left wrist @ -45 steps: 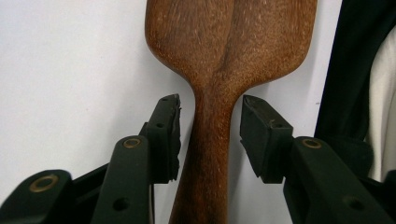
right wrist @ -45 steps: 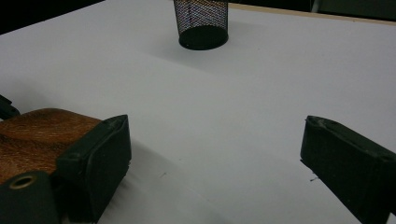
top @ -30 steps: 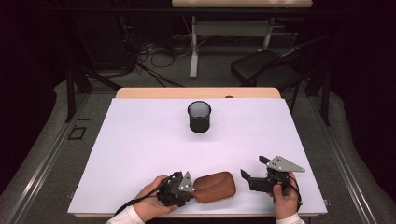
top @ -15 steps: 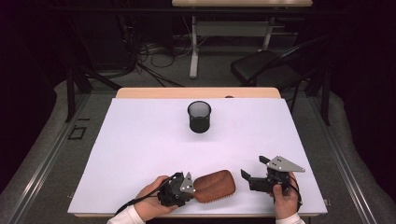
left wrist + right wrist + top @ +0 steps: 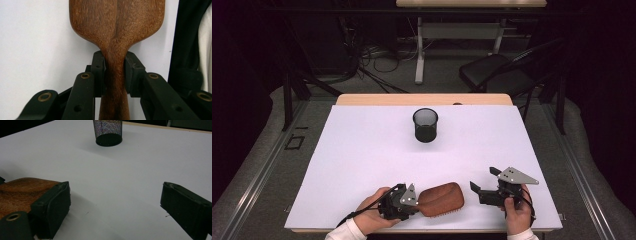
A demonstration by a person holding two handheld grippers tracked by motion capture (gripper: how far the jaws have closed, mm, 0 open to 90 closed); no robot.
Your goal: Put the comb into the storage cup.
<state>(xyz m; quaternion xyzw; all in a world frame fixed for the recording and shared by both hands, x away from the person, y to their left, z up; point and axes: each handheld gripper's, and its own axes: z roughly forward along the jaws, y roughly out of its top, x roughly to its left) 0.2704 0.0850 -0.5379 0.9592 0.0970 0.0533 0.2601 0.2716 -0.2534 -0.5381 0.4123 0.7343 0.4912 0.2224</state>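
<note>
Hairbrush (image 5: 441, 199) — wooden, bristles down — lies at the near edge of the worktop (image 5: 362, 150), its neck clamped by the left tongs (image 5: 406, 200). Over the last second almost nothing has shifted; the brush sits where it was, so the grasp looks settled and a lift seems next. The right tongs (image 5: 482, 192) wait agape just right of it, empty. A mesh cup (image 5: 425, 125) stands far off; beyond it — cables, a chair (image 5: 497, 75), dark floor.

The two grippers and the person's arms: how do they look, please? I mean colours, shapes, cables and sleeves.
Both grippers are black, with two blocky jaws and brass-coloured rivets. The right gripper carries a grey three-cornered plate on top; the left gripper has a smaller grey plate, and a black cable trails from it. Both sleeves are white.
</note>
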